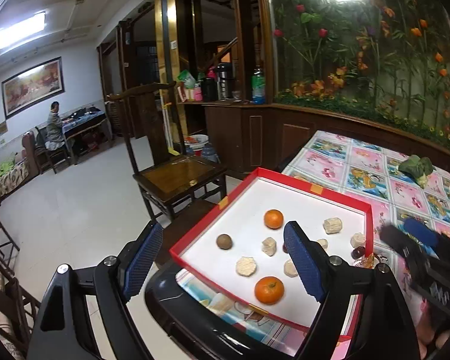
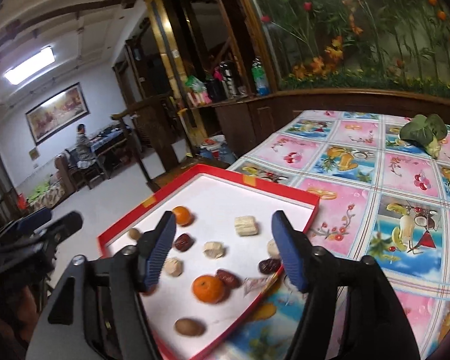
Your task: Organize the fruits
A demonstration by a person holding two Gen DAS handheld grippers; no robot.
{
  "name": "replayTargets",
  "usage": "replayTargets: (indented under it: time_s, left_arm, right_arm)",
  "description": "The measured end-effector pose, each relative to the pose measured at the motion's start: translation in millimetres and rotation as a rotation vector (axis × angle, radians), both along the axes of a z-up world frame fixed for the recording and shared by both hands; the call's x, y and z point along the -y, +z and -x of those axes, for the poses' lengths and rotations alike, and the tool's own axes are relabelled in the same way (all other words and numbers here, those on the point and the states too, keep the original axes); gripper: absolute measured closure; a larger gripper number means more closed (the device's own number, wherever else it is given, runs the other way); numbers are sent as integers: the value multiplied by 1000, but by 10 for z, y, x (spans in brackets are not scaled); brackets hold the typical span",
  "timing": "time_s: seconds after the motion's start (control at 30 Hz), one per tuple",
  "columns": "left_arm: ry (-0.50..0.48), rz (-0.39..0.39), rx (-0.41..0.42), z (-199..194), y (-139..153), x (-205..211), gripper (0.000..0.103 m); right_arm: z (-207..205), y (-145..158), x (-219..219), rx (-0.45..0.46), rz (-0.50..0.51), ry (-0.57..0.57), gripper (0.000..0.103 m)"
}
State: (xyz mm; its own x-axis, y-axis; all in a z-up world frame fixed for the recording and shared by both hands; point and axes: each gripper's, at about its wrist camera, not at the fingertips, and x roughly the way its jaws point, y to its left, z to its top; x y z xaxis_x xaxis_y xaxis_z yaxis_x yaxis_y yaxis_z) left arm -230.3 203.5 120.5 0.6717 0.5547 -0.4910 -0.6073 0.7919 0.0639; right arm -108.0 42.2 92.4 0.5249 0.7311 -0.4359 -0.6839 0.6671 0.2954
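A red-rimmed white tray point(image 1: 315, 187) point(image 2: 255, 180) lies at the table's left edge, partly overhanging it. It holds two oranges point(image 1: 273, 218) point(image 1: 269, 289), a round brown fruit point(image 1: 224, 241), several pale chunks point(image 1: 245, 266) and dark red dates point(image 2: 183, 242). A second brown fruit point(image 2: 190, 327) lies near the tray's front corner. My left gripper point(image 1: 223, 231) hovers open above the tray's left side with nothing between its fingers. Over the tray's right side, my right gripper point(image 2: 225, 216) also stands open and empty, above the near orange point(image 2: 208, 288).
The table carries a fruit-patterned pink and blue cloth point(image 2: 375, 180) with a green leafy vegetable point(image 2: 424, 133) at the far right. A small wrapped sweet point(image 2: 255, 285) lies by the tray's right rim. A wooden chair point(image 1: 177, 177) stands left of the table. A person point(image 1: 54, 126) sits far off.
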Motion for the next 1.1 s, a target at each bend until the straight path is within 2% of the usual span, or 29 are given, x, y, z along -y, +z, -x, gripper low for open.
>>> replayTargets:
  time_s: [0.17,0.27,0.33,0.4,0.47,0.57,0.7,0.8,0.97,1.1]
  left_arm:
    - [31,1,0,-26,70,8,7]
    - [53,-13,39,31,106,39,0]
    - [66,-38,39,3,121,64,0]
    - [80,-61,27,-34,125,84,0]
    - [74,-60,22,-56,115,93,0]
    - [57,-25,21,-48,109,75,0]
    - [70,-31,22,-42,123,70,0]
    - [77,-32,26,-30,126,49,0]
    - [81,-39,28,-38,118,25,0]
    - [84,-51,12,-62,102,11,0]
  right_arm:
    - [214,-6,140,47,23,50,21]
    - [256,-14,172,61,39,55,15]
    - [252,0,188,63,32,49,13]
    - [261,16,205,66,22,40,6]
    - [276,35,231,80,9,18,2]
    - [328,95,292,126,-20,3,0]
    - [423,152,347,191,-63,15,0]
    - [429,169,350,205,-70,18,0]
    - [468,180,384,277,-61,-62,0]
    - [458,158,354,271,-52,-54,0]
